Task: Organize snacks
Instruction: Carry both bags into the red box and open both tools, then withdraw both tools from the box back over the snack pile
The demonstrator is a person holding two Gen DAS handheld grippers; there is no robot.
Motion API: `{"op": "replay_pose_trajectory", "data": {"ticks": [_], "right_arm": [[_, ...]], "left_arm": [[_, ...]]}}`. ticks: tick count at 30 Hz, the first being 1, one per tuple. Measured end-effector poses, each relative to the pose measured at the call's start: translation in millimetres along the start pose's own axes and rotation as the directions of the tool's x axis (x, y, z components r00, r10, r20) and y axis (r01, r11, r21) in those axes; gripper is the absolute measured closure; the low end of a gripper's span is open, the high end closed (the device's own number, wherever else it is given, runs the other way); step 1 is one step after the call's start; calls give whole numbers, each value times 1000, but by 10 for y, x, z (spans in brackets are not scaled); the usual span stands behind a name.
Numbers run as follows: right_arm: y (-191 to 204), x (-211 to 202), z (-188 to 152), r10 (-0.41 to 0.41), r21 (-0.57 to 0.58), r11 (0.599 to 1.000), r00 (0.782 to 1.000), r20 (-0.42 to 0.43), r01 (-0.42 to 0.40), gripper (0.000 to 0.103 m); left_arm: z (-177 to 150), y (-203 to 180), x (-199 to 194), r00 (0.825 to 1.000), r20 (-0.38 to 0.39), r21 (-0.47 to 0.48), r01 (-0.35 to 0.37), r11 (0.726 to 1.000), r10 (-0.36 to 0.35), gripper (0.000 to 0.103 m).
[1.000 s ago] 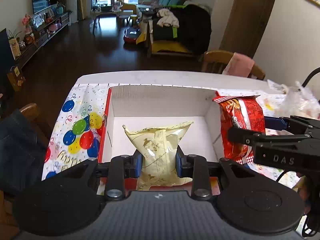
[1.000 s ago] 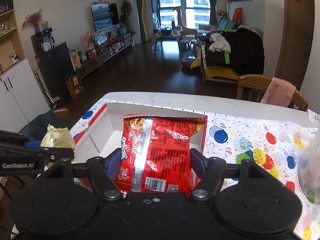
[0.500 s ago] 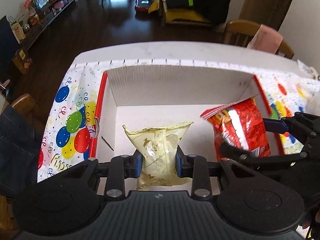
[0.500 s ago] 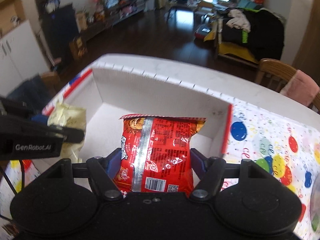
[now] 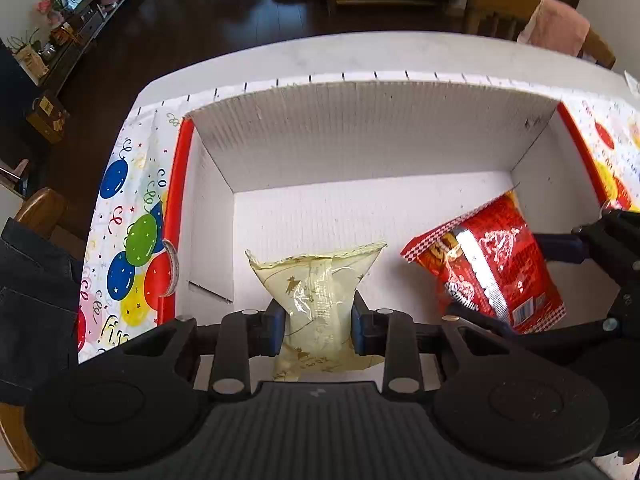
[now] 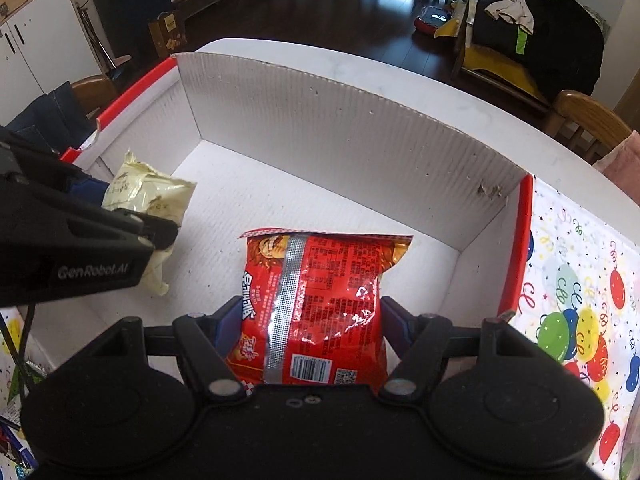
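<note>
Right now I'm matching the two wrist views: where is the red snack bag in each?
Left wrist: red snack bag at right, held by the right gripper.
Right wrist: bottom centre, between that gripper's fingers.
Shared landmark: white box's corrugated back wall.

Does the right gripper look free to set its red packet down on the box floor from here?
Probably yes. The right gripper holds the red packet over bare floor of the box, and the yellow packet in the left gripper sits off to the side.
</note>
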State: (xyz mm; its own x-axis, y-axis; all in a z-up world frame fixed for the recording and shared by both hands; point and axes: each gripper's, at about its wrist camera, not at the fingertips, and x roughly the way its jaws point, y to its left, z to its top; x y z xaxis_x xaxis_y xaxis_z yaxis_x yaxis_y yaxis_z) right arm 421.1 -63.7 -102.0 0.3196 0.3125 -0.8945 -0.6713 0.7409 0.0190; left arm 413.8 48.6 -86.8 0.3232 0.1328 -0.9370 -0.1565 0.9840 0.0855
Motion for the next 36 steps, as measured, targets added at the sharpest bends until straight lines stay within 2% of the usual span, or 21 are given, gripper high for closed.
{"op": "replay_pose_trajectory", "data": {"ticks": [3, 11, 12, 14, 15, 20, 27, 36], "right_arm": [[23, 12, 22, -13, -14, 1000, 1000, -9, 13, 32], [28, 42, 46, -18, -26, 1000, 1000, -14, 17, 32], [20, 35, 42, -12, -23, 1000, 1000, -12, 12, 31], [-8, 15, 40, 1, -14, 1000, 1000, -8, -1, 31], [-16, -5, 34, 10, -10, 1000, 1000, -4, -10, 29], [-91, -177, 2, 45, 6, 999, 998, 38, -45, 25], [-104, -568, -71, 71, 40, 996, 989, 129, -76, 21], [50, -1105, -259, 29, 92, 994, 974, 225, -51, 18]], "left_arm": [[0, -41, 19, 999, -4, 29, -33, 999, 33, 73], [-16, -29, 21, 999, -5, 30, -49, 998, 49, 71], [-16, -26, 14, 999, -2, 27, -50, 998, 50, 69], [-17, -15, -15, 999, 11, 14, -44, 999, 43, 49], [-18, -7, -43, 999, 22, 4, -41, 999, 40, 47], [-80, 1, -195, 998, 63, -24, -22, 999, 23, 47], [-231, 28, -561, 987, 161, -38, 11, 999, -4, 47], [-537, 123, -1056, 961, 273, -11, 49, 999, -44, 47]]}}
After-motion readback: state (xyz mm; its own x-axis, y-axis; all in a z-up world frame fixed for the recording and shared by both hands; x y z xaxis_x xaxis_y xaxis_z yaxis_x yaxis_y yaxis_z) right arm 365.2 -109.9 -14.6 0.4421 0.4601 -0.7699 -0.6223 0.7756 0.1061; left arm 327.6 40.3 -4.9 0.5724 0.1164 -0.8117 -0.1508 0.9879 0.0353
